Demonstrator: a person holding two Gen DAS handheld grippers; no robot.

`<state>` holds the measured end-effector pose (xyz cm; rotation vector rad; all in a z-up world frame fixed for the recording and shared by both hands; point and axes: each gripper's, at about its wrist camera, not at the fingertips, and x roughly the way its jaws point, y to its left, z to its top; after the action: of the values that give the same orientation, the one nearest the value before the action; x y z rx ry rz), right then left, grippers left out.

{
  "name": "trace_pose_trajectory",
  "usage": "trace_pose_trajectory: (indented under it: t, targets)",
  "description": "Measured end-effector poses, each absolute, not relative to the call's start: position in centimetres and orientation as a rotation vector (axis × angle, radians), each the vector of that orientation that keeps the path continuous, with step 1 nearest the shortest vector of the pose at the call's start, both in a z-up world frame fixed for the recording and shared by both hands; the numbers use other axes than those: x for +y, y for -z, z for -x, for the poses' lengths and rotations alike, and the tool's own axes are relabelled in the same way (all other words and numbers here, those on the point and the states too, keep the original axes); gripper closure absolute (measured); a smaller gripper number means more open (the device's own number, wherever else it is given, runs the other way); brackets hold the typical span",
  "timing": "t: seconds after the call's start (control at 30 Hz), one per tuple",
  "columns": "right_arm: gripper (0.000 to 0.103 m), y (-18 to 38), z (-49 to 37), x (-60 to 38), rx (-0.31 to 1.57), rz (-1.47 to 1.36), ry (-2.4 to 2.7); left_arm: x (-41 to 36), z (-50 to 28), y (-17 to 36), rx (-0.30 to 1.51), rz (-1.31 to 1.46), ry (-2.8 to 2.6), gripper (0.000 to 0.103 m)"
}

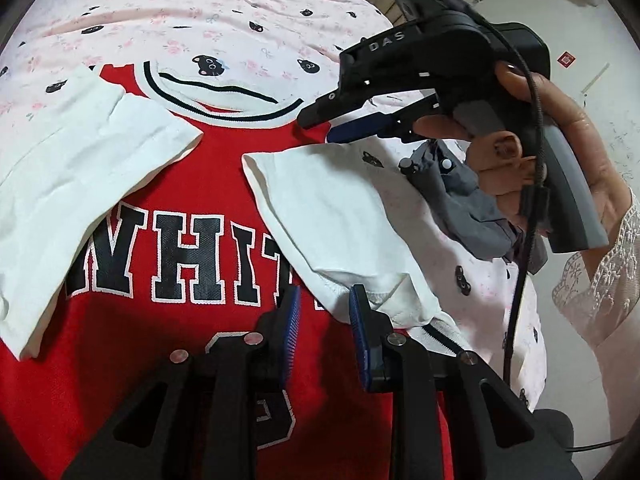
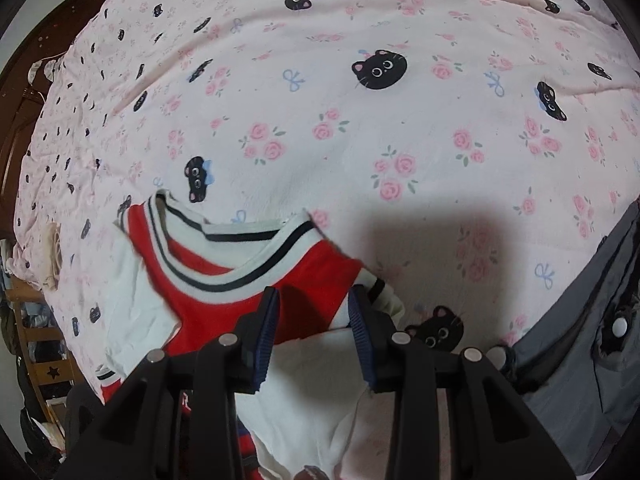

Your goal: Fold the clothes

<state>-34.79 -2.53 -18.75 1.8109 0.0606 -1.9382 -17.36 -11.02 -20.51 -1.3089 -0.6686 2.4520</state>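
Red jersey flat on the bed, face up, both white sleeves folded inward across the chest.

Long axis runs from the striped collar at the far end toward the cameras at the near end; the left sleeve and the right sleeve slant over the black lettering; the left gripper hangs over the right sleeve's hem, jaws apart, pads not pressing the cloth; the right gripper hangs over the shoulder near the collar, jaws apart, nothing clamped; the bed sheet is pink with roses and black cat faces; a grey garment lies at the right edge; a wooden headboard and a cluttered wooden rack stand beyond the left edge.
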Motion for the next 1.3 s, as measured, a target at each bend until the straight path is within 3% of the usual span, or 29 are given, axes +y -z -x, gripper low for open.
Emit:
trace_pose_trajectory:
  t: [0.27,0.5,0.67,0.83,0.97,1.13,1.3]
  targets:
    - [0.066,16.8,32.8,-1.7,0.071,-1.665,1.957,-12.4,15.0,19.2,-0.707,1.258,-2.433,0.081]
    - [0.065,13.6,26.0,4.3,-0.196,-1.498,1.839,-14.3,13.5,17.7,-0.650,1.212,-2.476,0.081]
    - [0.063,15.2,23.2,7.1,-0.416,-1.446,1.764,-14.1,16.7,16.0,-0.531,1.201,-2.406,0.081]
    - [0.063,17.5,23.0,7.5,-0.593,-1.468,1.738,-12.3,20.0,15.5,-0.187,1.224,-2.466,0.081]
    - [0.063,19.4,22.9,7.8,-0.713,-1.476,1.708,-11.7,21.5,17.0,-0.046,1.276,-2.429,0.081]
    - [0.063,20.4,22.3,7.7,-0.741,-1.481,1.678,-11.1,22.1,18.2,0.004,1.297,-2.397,0.081]
    - [0.063,20.6,21.4,6.8,-0.646,-1.517,1.685,-11.1,22.0,18.6,-0.013,1.318,-2.394,0.081]
